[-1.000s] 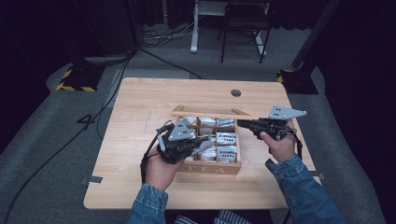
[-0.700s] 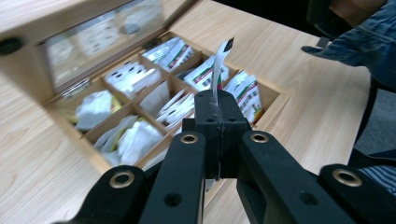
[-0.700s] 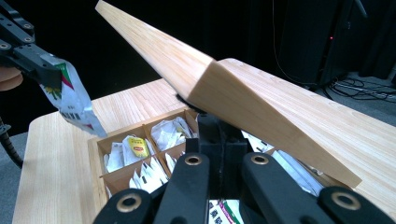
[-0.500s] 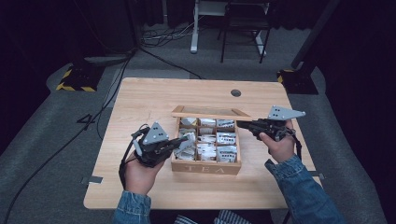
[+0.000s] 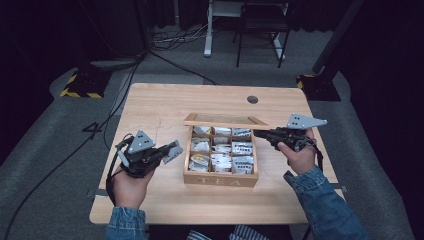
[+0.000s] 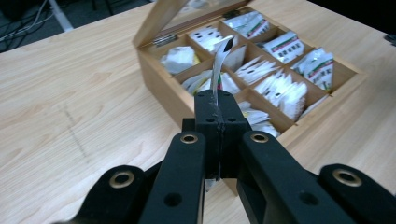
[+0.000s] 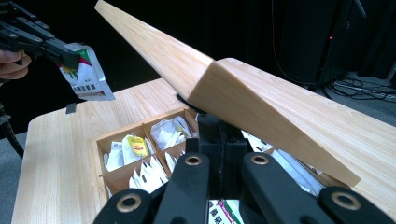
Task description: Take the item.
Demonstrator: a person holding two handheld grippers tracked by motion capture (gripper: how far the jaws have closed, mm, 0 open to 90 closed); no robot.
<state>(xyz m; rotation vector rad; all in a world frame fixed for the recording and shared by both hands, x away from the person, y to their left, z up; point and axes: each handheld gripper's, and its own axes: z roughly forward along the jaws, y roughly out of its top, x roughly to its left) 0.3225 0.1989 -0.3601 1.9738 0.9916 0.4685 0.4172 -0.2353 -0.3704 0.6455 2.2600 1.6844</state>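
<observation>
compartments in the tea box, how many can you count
9, in a three-by-three grid inside the wooden tea box at the middle of the table: three along the hinged lid, three in the middle row, three along the front wall. All hold tea packets.

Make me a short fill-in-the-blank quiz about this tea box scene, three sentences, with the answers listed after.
1. The left claw is shut on a ____ packet, held over the table beside the box.
2. The word printed on the front of the wooden box is ____.
3. The right claw is at the box's ____, which stands raised.

Missing words: tea bag; TEA; lid
</observation>
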